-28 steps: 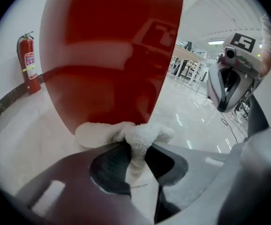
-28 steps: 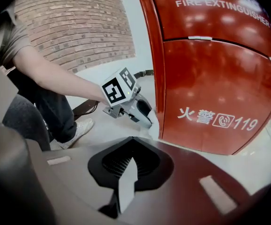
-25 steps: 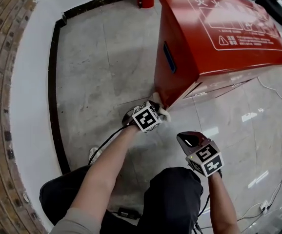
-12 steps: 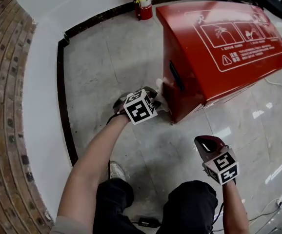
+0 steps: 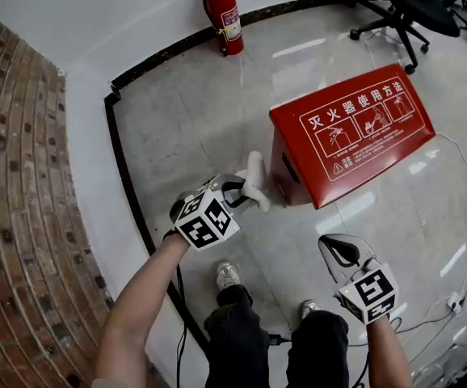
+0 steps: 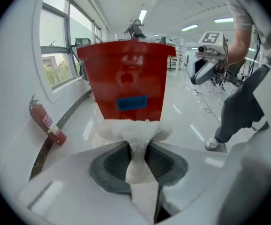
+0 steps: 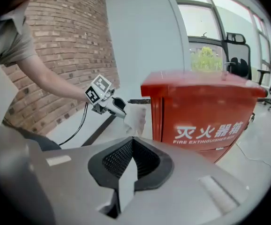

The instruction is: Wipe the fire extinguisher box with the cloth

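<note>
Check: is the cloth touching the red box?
Cannot tell. The head view puts the cloth, held in the left gripper, right beside the red box; the left gripper view has it overlapping the box's lower edge. Neither shows contact or a gap.

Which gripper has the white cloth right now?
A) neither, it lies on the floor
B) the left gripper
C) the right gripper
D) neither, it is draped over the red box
B: the left gripper is clamped on the cloth, while the right gripper is shut with nothing between its jaws.

The fire extinguisher (image 5: 224,16) stands by the wall (image 5: 120,14), well behind the box (image 5: 351,132) on the floor (image 5: 193,128).
</note>
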